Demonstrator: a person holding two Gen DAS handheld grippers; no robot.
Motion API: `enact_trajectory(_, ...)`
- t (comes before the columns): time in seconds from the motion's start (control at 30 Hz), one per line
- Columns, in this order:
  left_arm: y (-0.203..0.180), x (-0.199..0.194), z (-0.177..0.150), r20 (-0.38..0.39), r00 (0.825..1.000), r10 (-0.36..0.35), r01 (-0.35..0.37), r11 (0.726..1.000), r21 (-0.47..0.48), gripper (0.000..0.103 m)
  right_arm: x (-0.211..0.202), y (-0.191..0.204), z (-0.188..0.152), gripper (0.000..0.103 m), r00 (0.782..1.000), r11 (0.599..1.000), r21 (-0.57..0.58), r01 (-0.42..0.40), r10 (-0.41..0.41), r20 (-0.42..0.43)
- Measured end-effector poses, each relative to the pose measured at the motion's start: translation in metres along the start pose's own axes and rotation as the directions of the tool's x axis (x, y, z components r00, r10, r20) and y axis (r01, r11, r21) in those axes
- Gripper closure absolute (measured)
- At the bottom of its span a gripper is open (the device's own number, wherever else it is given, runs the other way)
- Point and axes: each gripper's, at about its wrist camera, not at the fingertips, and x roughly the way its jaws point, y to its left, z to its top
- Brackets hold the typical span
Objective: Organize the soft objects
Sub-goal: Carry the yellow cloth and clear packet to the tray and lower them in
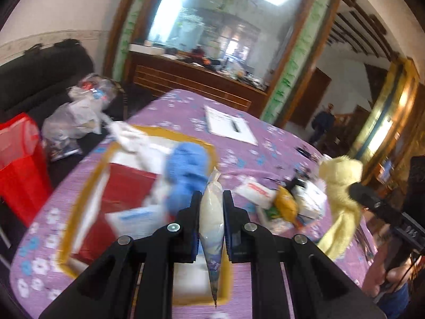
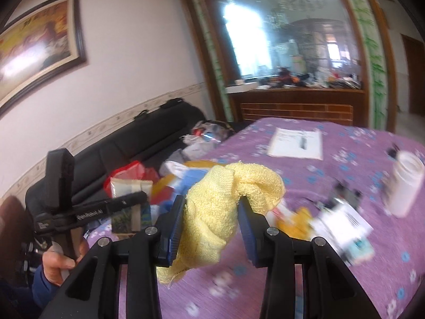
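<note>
Both jaws loaded: pouch (image 1: 211, 207) left, towel (image 2: 212, 212) right.

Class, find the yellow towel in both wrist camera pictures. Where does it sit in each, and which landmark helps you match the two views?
Left wrist view: the yellow towel hangs at the right edge, above the purple tablecloth.
Right wrist view: the yellow towel fills the centre, pinched in the right gripper.
Shared landmark: the white paper with a pen lying on the tablecloth.

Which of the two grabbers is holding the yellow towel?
The right gripper grips the fluffy yellow towel; the left gripper pinches a thin, cream packet instead.
</note>
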Motion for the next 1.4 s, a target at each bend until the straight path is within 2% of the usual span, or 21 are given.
enact_trajectory(0.13, 0.034, 0.001, 0.0, -0.012, 0.998, 0.058, -0.058, 0.998, -0.036, 0.089, 0.041, 0.035, 0.019, 0.06, 0.999, 0.998, -0.051, -0.031, 0.03, -0.028)
enact_trajectory(0.27, 0.052, 0.009, -0.006, -0.038, 0.997, 0.071, -0.073, 0.996, -0.048, 0.088, 0.089, 0.058, 0.03, 0.06, 0.995, 0.997, -0.052, -0.064, 0.06, -0.079)
enact_trajectory(0.47, 0.062, 0.02, -0.011, -0.064, 0.996, 0.057, -0.06, 0.997, -0.052, 0.086, 0.162, 0.082, 0.04, 0.06, 0.987, 0.995, -0.094, -0.026, 0.01, -0.161)
enact_trajectory(0.57, 0.06, 0.024, -0.015, -0.062, 0.995, 0.076, -0.078, 0.996, -0.03, 0.084, 0.197, 0.088, 0.038, 0.06, 0.978, 0.993, -0.12, 0.001, -0.026, -0.208)
enact_trajectory(0.8, 0.07, 0.03, -0.018, -0.057, 0.995, 0.082, -0.085, 0.995, -0.047, 0.078, 0.237, 0.091, 0.028, 0.059, 0.961, 0.984, -0.169, 0.047, -0.091, -0.261)
enact_trajectory(0.9, 0.075, 0.029, -0.019, -0.054, 0.995, 0.083, -0.086, 0.994, -0.06, 0.066, 0.246, 0.091, 0.024, 0.057, 0.954, 0.985, -0.166, 0.044, -0.091, -0.284)
enact_trajectory(0.97, 0.079, 0.028, -0.02, -0.054, 0.997, 0.063, -0.067, 0.995, -0.078, 0.054, 0.245, 0.091, 0.024, 0.053, 0.954, 0.988, -0.152, 0.034, -0.078, -0.291)
enact_trajectory(1.03, 0.08, 0.026, -0.019, -0.046, 0.998, 0.05, -0.054, 0.994, -0.091, 0.045, 0.244, 0.09, 0.026, 0.039, 0.953, 0.99, -0.137, 0.024, -0.065, -0.296)
enact_trajectory(1.07, 0.081, 0.024, -0.019, -0.036, 0.998, 0.052, -0.055, 0.994, -0.096, 0.041, 0.241, 0.088, 0.027, 0.038, 0.955, 0.991, -0.13, 0.02, -0.057, -0.29)
enact_trajectory(1.4, 0.068, 0.005, -0.014, 0.007, 0.998, 0.055, -0.055, 0.994, -0.091, 0.036, 0.194, 0.078, 0.035, 0.037, 0.973, 0.998, -0.059, -0.004, -0.009, -0.23)
